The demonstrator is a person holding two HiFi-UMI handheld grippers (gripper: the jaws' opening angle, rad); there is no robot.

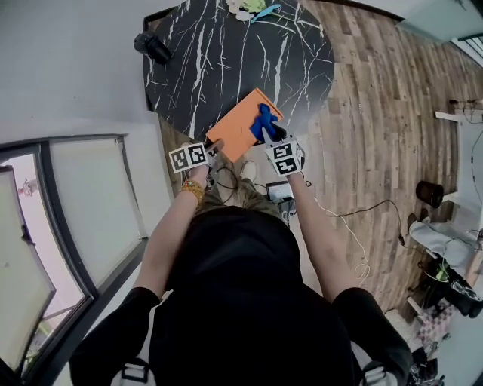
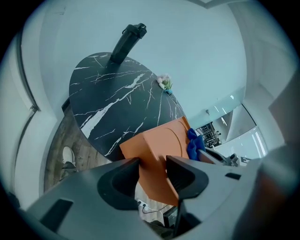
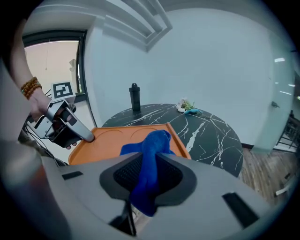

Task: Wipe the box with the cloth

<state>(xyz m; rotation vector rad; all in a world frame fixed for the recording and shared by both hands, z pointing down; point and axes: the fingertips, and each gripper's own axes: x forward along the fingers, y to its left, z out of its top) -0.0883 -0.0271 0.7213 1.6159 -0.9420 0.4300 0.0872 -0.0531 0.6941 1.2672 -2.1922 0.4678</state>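
Observation:
An orange box [image 1: 240, 124] juts out over the near edge of the round black marble table [image 1: 226, 53]. My left gripper [image 1: 213, 148] is shut on the box's near left corner; in the left gripper view the orange box [image 2: 159, 150] fills the gap between the jaws of my left gripper [image 2: 153, 166]. A blue cloth [image 1: 264, 121] rests on the box's right part, with my right gripper [image 1: 273, 136] shut on it. In the right gripper view the blue cloth [image 3: 150, 154] hangs between the pads of my right gripper [image 3: 149, 164] and drapes onto the box [image 3: 112, 143].
A black bottle [image 1: 152, 47] stands at the table's far left edge. Small flowers and a blue item [image 1: 249, 9] lie at the table's far side. Cables [image 1: 355, 219] trail over the wooden floor to the right. A window [image 1: 83, 219] runs along the left.

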